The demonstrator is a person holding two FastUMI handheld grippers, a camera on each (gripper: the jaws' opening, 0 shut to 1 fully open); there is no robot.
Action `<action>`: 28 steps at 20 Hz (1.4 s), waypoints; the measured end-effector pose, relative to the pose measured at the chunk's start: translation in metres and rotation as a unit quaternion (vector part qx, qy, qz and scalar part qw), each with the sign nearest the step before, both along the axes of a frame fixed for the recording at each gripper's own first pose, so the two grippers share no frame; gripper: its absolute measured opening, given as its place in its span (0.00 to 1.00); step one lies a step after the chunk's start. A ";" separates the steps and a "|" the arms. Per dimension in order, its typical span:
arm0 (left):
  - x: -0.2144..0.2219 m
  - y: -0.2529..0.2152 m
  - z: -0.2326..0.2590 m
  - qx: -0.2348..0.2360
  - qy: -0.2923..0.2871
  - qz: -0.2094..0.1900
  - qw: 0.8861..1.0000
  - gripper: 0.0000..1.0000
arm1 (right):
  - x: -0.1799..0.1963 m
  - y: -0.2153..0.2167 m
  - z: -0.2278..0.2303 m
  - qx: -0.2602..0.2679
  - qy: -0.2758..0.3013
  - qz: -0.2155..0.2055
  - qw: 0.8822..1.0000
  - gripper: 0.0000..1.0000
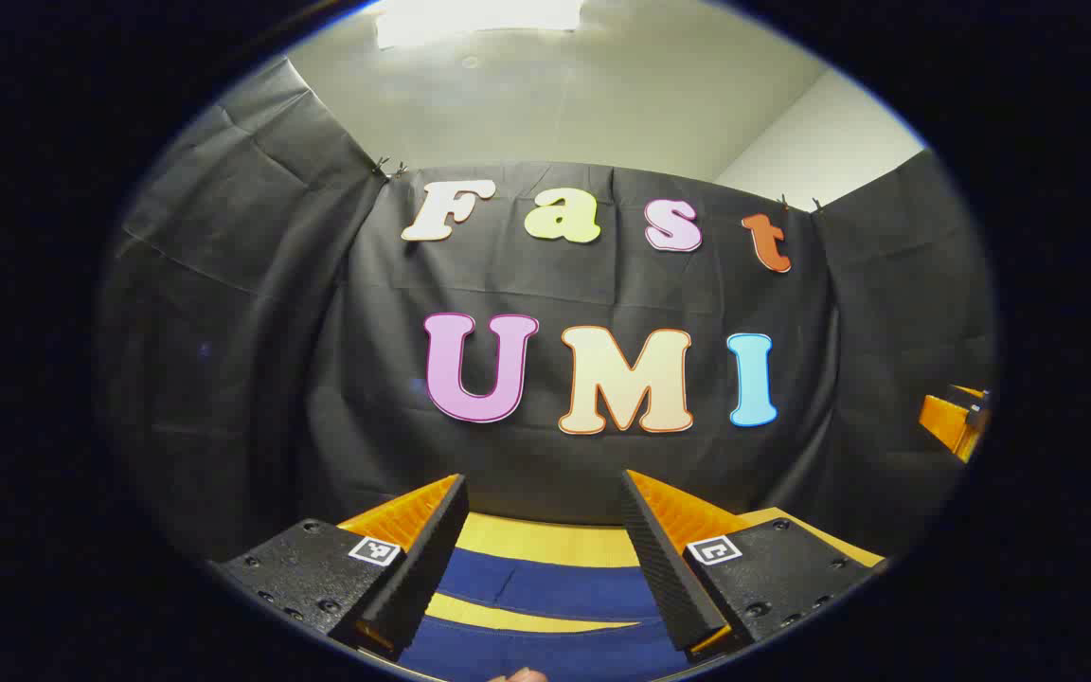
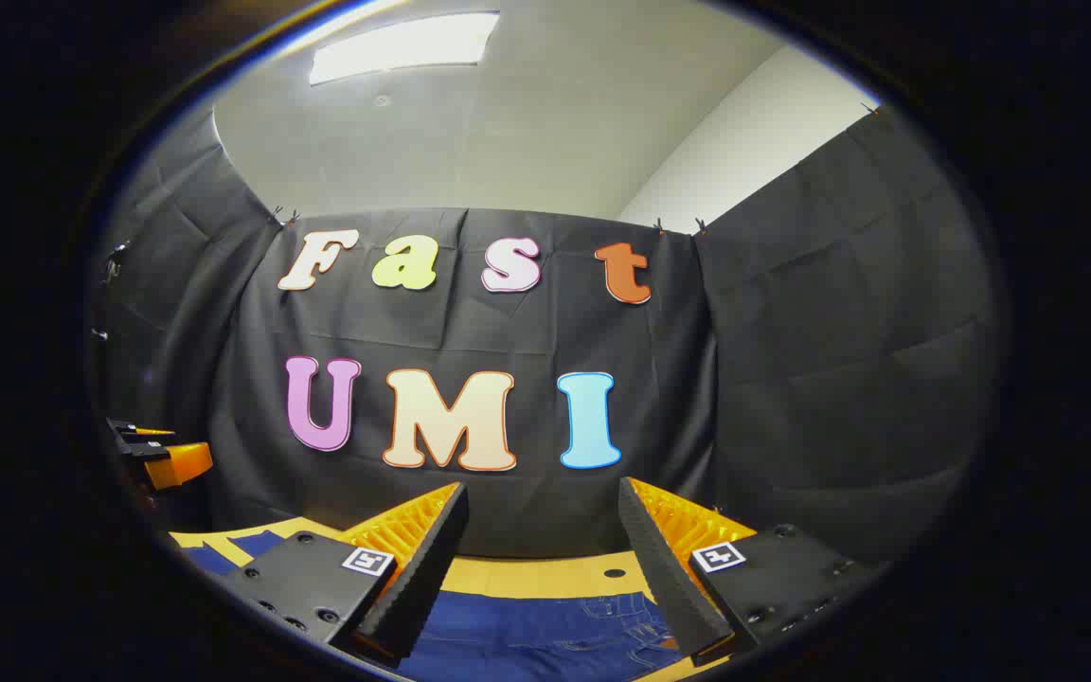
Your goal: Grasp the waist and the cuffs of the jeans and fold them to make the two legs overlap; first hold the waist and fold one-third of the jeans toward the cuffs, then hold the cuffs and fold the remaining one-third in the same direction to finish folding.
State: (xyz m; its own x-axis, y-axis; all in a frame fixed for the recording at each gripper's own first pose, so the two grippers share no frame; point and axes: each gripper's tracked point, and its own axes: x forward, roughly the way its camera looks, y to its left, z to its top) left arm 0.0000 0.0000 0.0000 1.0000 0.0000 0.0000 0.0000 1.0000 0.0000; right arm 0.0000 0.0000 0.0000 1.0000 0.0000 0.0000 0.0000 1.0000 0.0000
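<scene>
so both tongs, left tongs point(image 1: 541, 559) and right tongs point(image 2: 541, 568), gape above one jeans point(image 2: 545, 630), seemingly flat on table point(image 2: 545, 573).

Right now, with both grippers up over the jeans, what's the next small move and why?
Probably lower both grippers, left gripper and right gripper, onto the jeans. Both are open and hold nothing, and the jeans lie flat on the table below them.

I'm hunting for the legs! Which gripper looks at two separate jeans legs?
The left gripper: between its fingers the jeans show as two blue strips with yellow table between. The right gripper faces one stitched piece.
</scene>
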 end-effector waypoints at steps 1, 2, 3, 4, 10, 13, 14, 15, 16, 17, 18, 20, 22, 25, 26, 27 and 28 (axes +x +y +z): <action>0.000 -0.001 0.004 -0.004 -0.003 0.000 1.000 0.93 | 0.003 0.001 0.000 0.002 0.001 0.000 1.000 0.96; 0.001 -0.001 0.007 -0.006 -0.008 0.001 1.000 0.94 | 0.004 0.002 -0.001 0.003 0.002 0.001 1.000 0.96; 0.001 0.000 0.011 -0.006 -0.012 0.002 1.000 0.92 | 0.006 0.004 -0.001 0.006 0.002 0.003 1.000 0.96; 0.000 0.001 0.009 -0.003 -0.014 0.001 1.000 0.92 | 0.006 0.007 -0.003 0.007 0.003 0.006 1.000 0.96; -0.003 0.016 -0.005 0.015 0.000 0.004 1.000 0.92 | 0.007 0.023 -0.015 0.010 0.017 0.014 1.000 0.98; -0.008 0.029 -0.014 0.016 0.012 0.009 1.000 0.94 | 0.004 0.030 -0.019 0.011 0.020 0.015 1.000 0.98; -0.010 0.034 -0.017 0.017 0.015 0.011 1.000 0.94 | 0.002 0.033 -0.019 0.012 0.020 0.015 1.000 0.98; -0.011 0.039 -0.021 0.019 0.018 0.012 1.000 0.93 | 0.001 0.036 -0.020 0.013 0.020 0.015 1.000 1.00; -0.013 0.043 -0.026 0.021 0.025 0.012 0.999 0.93 | 0.000 0.039 -0.022 0.013 0.020 0.015 1.000 0.98; -0.015 0.046 -0.033 0.023 0.033 0.010 0.999 0.93 | -0.001 0.042 -0.023 0.015 0.019 0.017 1.000 0.98; -0.019 0.051 -0.041 0.027 0.042 0.009 0.999 0.94 | -0.003 0.046 -0.024 0.016 0.019 0.019 1.000 0.98; -0.023 0.059 -0.055 0.041 0.057 -0.002 0.998 0.93 | -0.006 0.050 -0.030 0.012 0.020 0.020 1.000 0.98; -0.030 0.071 -0.078 0.080 0.086 -0.018 0.993 0.94 | -0.010 0.053 -0.038 0.011 0.026 0.018 0.999 1.00; -0.041 0.091 -0.101 0.151 0.117 -0.036 0.981 1.00 | -0.018 0.054 -0.048 0.014 0.037 0.011 0.999 0.98; -0.043 0.097 -0.112 0.173 0.129 -0.046 0.975 0.95 | -0.020 0.052 -0.050 0.013 0.040 0.008 0.999 0.98; -0.046 0.103 -0.123 0.196 0.143 -0.055 0.968 0.95 | -0.022 0.052 -0.052 0.012 0.043 0.007 0.999 1.00; -0.052 0.110 -0.135 0.222 0.157 -0.067 0.960 0.95 | -0.024 0.052 -0.056 0.009 0.047 0.006 0.999 1.00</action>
